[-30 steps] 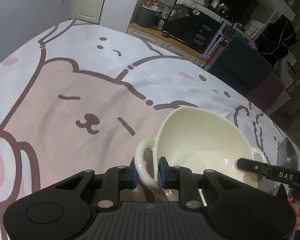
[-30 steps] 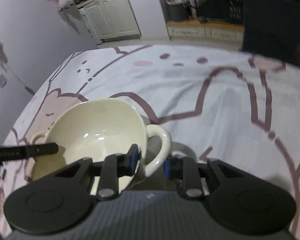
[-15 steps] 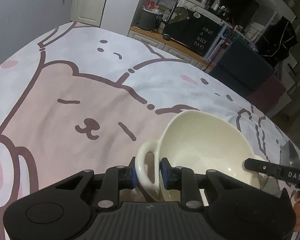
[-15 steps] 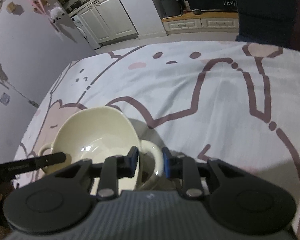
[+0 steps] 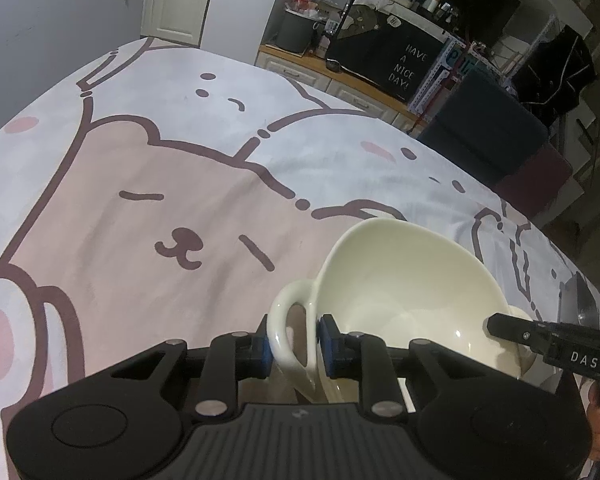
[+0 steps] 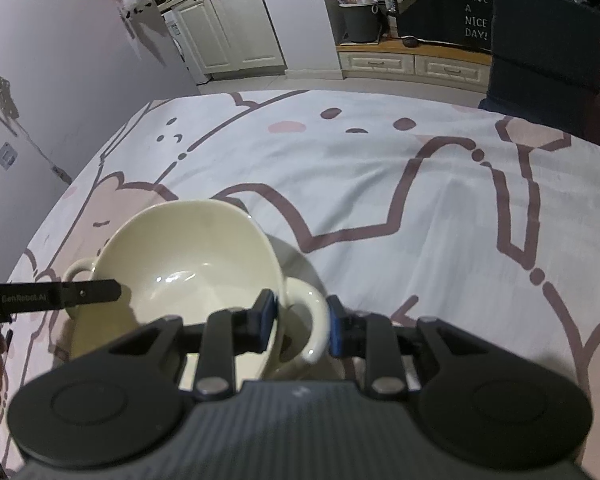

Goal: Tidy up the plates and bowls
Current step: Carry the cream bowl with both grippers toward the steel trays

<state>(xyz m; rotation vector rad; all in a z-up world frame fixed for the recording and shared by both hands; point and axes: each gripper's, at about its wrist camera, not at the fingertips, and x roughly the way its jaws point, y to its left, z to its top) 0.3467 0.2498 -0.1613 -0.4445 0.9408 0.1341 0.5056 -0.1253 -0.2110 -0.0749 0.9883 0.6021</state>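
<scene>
You had the cream bowl (image 5: 404,300) slung between both hands, one loop handle to each. Your left gripper (image 5: 294,346) was pinched narrow on the left handle (image 5: 284,320), blue pads pressing either side of the loop. Your right gripper (image 6: 300,320) clamped the right handle (image 6: 308,320) the same way, one pad inside the bowl's wall, one outside the loop. So the bowl's long axis, handle to handle, ran straight across from one gripper to the other, neither hand nearer, and any tilt would come from one hand outrunning its partner. The bowl hung low, just above the bear-print cloth (image 5: 148,208) covering the surface, its shadow close beneath. Beyond the far edge were white cabinets (image 6: 228,28) and a dark "Have a nice day" board (image 5: 404,66). No plates showed in either view.
</scene>
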